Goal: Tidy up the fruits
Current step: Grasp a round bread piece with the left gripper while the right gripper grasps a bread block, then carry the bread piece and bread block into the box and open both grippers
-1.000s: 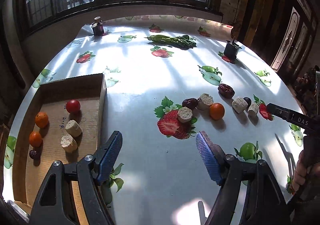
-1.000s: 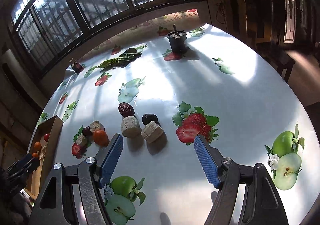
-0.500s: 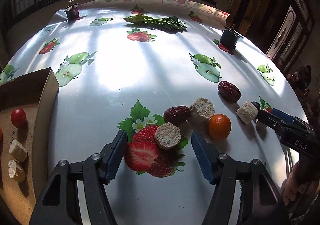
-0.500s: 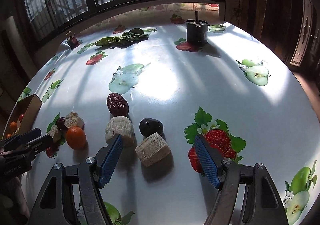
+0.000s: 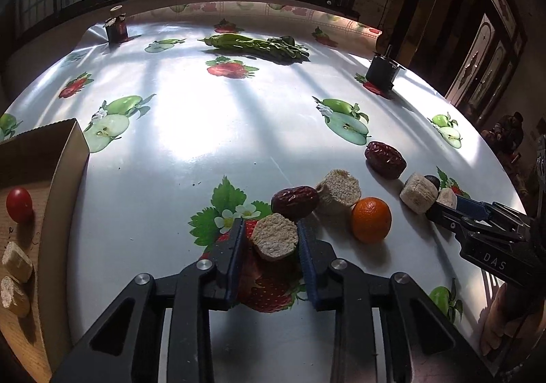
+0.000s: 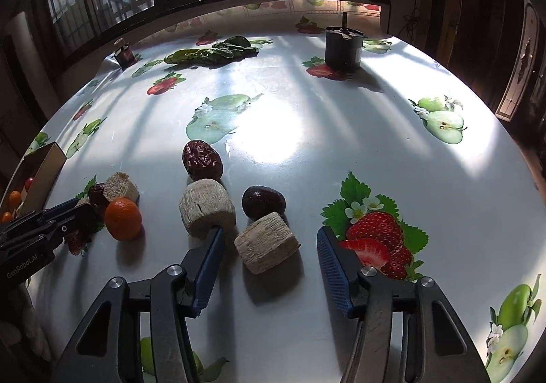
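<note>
My left gripper (image 5: 271, 239) is shut on a tan round fruit chunk (image 5: 274, 241) that rests on the tablecloth. Beside it lie a dark red date (image 5: 294, 201), another tan chunk (image 5: 338, 190) and an orange (image 5: 371, 219). My right gripper (image 6: 269, 255) is open, its jaws on either side of a tan chunk (image 6: 267, 247). Near it lie a bigger tan chunk (image 6: 207, 212), a dark plum (image 6: 263, 202) and a red date (image 6: 202, 160). The cardboard box (image 5: 65, 178) at the left holds a cherry tomato (image 5: 19, 205) and tan chunks (image 5: 15, 267).
The round table has a fruit-print cloth (image 5: 239, 117). Green vegetables (image 5: 256, 45) lie at the far side. A dark can (image 6: 342, 47) and a small jar (image 5: 116, 28) stand near the far edge. The right gripper shows in the left wrist view (image 5: 454, 209).
My left gripper moved forward and closed on the tan chunk. My right gripper moved closer to its tan chunk, which now lies between the open jaws.
</note>
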### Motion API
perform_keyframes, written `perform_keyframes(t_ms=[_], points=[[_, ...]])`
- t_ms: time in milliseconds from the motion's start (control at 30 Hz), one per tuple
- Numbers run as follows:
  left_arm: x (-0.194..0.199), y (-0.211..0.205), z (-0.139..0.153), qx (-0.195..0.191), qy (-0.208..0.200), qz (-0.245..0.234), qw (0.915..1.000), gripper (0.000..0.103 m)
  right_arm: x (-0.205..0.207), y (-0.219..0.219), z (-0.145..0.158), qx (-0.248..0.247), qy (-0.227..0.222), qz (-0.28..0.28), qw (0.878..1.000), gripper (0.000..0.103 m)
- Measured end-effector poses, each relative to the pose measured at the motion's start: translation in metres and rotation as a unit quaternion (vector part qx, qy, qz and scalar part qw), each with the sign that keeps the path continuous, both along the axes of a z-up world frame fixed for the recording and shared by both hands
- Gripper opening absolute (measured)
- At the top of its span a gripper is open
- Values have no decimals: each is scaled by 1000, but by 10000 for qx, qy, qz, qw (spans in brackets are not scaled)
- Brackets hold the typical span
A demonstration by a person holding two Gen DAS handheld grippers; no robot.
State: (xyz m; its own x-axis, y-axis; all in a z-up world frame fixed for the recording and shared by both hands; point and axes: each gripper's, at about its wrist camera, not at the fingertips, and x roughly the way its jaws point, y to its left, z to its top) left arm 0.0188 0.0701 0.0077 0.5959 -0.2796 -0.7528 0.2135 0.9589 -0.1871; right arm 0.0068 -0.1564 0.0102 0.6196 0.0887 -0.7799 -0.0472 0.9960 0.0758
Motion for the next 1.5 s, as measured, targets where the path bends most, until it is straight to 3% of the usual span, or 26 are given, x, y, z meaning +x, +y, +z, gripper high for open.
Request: perform_keyframes(t_ms=[167,267,567,833,1000,1267,1500], points=[[-1,-3,0,54,-10,-64,10000,26,-1,0,0,-31,-25,14,10000,40],[-3,-7,1,179,-62,-99,9998,26,-2,2,0,-15,-27,66,10000,39],[-10,3,8,-22,-126,26,9999,26,-13,9,7,-124,-270,70,9995,39],[-60,49,44,-449,-294,229,9983,27,-47,31,35,56,-470,206,9987,39],[-84,116,59,-419,-388,958,9938,27,-60,78,63,332,-591,788,9946,39],[-106,222,52,-37,-203,2292,9732,27,-65,196,80,704,-479,2102,9739,40],[-104,259,24,33,297,2609,9649,27,-73,298,65,378,-269,3089,9500,40]])
